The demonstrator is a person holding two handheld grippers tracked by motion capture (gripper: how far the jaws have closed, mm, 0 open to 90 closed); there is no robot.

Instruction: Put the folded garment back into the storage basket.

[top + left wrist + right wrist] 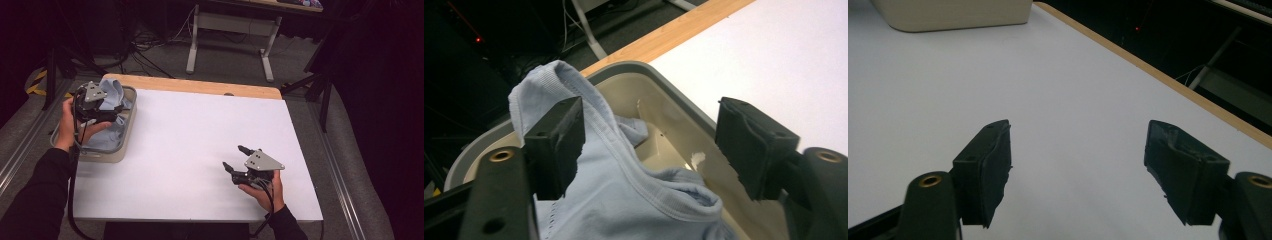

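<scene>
A light blue cloth [114,98] lies bunched in a beige bin [129,118] at the table's left side. Over the bin hangs my left gripper [109,111], held in a hand. In the left gripper view its jaws stand wide apart; the light blue cloth [624,185] rises between them and rests against the left finger [559,142], while the right finger [751,145] is apart from it. My right gripper [236,157] rests low over the white table top [200,140] at the front right, open, with nothing between its fingers [988,170].
The beige bin's rim [659,80] shows its bare inner wall on the right. A wooden edge [200,86] runs along the table's far side. Beyond it stand a desk frame [230,30] and cables on the floor. The beige bin's corner [948,15] shows far off in the right gripper view.
</scene>
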